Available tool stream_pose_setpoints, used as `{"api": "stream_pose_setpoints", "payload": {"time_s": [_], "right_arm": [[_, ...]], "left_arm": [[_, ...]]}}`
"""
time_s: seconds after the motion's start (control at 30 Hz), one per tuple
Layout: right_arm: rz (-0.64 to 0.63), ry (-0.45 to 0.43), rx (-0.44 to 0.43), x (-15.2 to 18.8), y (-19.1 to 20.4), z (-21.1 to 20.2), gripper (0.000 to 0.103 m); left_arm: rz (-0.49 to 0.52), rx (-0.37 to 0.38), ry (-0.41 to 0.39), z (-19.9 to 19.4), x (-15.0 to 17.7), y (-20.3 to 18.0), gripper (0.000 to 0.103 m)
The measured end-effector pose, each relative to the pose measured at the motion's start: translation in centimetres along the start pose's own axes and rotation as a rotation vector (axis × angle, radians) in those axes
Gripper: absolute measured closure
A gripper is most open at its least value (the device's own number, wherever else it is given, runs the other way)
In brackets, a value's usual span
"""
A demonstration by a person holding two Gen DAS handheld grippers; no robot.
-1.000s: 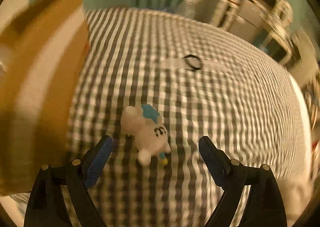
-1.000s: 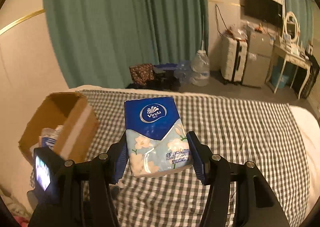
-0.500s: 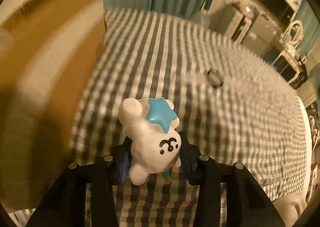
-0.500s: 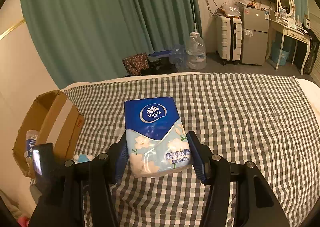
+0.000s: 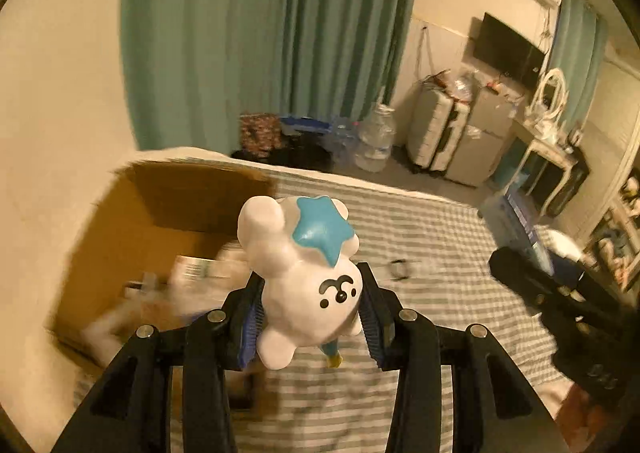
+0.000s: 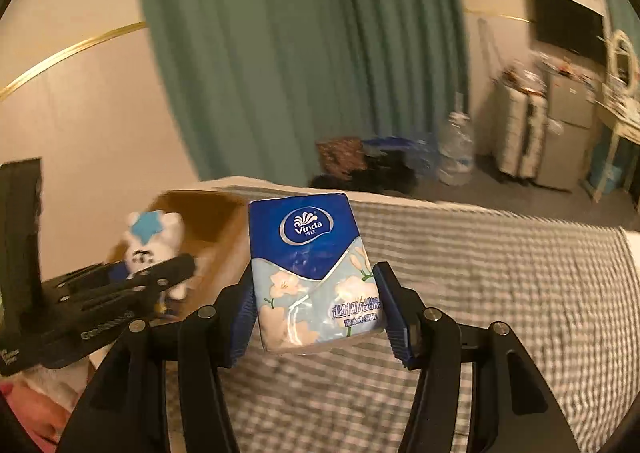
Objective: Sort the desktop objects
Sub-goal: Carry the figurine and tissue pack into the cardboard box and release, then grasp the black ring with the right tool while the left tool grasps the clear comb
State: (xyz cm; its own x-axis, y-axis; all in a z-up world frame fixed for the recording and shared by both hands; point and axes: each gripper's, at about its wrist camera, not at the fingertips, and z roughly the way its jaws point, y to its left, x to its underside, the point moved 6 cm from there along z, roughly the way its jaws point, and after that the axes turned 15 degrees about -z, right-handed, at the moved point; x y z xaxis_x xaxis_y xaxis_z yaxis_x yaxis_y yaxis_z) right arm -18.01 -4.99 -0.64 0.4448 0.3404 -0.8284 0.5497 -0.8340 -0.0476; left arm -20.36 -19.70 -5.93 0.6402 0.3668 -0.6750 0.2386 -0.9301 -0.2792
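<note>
My left gripper (image 5: 312,317) is shut on a white toy figure (image 5: 304,273) with a blue star on its head and holds it in the air beside the open cardboard box (image 5: 160,221). The toy (image 6: 154,243) and left gripper (image 6: 132,281) also show in the right wrist view, in front of the box (image 6: 208,213). My right gripper (image 6: 320,313) is shut on a blue Vinda tissue pack (image 6: 316,277), held above the checked cloth. The right gripper (image 5: 560,293) shows at the right of the left wrist view.
The box holds several blurred items (image 5: 192,273). A small black ring (image 5: 400,269) lies on the checked cloth (image 5: 420,221). A green curtain (image 5: 272,33), bags, a water jug (image 5: 376,141), suitcases and a dresser stand behind the cloth-covered surface.
My left gripper closed on the white toy, lifted it off the cloth and swung towards the box. My right gripper kept hold of the tissue pack and turned left towards the box.
</note>
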Motion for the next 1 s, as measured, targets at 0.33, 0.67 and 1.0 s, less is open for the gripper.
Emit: {"api": "stream_pose_setpoints", "payload": {"time_s": [0.33, 0.67, 1.0], "right_arm": [[-0.091, 0.067, -0.202, -4.4, 10.5, 8.5, 0.048], [-0.007, 0.079, -0.204, -8.2, 10.2, 14.2, 0.04], [0.065, -0.031, 0.039, -4.5, -1.3, 5.8, 0.034]], "left_arm": [[-0.106, -0.141, 0.001, 1.7, -0.6, 11.8, 0.06], [-0.117, -0.14, 0.063, 3.2, 0.7, 15.2, 0.003], [0.02, -0.109, -0.028, -0.8, 1.7, 7.6, 0.002]]}}
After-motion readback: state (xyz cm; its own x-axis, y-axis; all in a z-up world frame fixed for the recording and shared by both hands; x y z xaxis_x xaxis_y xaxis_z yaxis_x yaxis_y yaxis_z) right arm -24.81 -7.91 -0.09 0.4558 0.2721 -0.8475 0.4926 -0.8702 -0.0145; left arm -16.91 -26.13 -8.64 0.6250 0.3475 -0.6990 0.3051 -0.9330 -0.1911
